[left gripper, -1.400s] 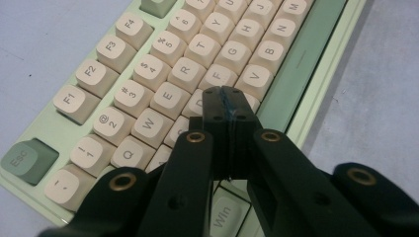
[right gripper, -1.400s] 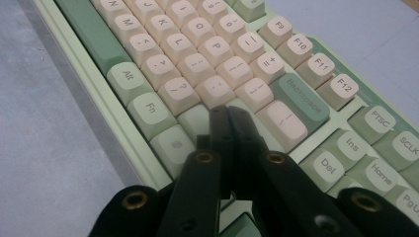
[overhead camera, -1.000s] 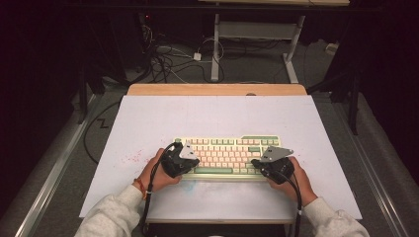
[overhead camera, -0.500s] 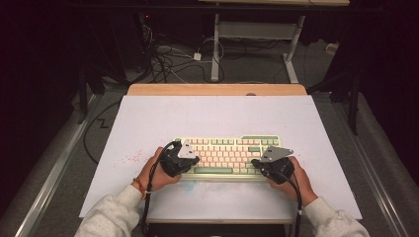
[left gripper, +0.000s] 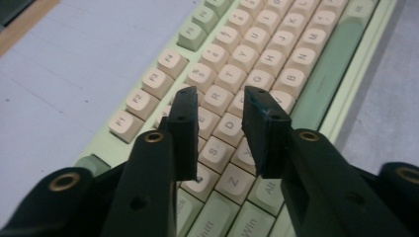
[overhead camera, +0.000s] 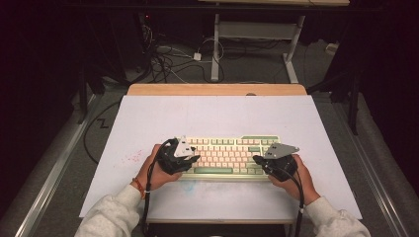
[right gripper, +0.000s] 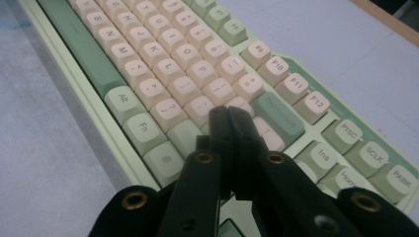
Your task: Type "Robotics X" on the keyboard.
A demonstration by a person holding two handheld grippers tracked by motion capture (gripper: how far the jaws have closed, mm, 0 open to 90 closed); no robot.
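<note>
Apparently little is done yet; the keyboard (overhead camera: 225,155) lies flat on the table (overhead camera: 217,116); left gripper (left gripper: 220,111), jaws spread, hovers over its left keys; right gripper (right gripper: 230,121), jaws pressed together, hovers near its right end, gripping nothing.

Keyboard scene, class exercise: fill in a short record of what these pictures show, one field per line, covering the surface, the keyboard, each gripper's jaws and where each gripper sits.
surface: pale mat on a wooden table
object: keyboard, cream keys, green frame and space bar
left gripper: jaws apart, over the keyboard's left end, above the letter keys
right gripper: jaws together, over the keyboard's right end
held items: none seen
</note>
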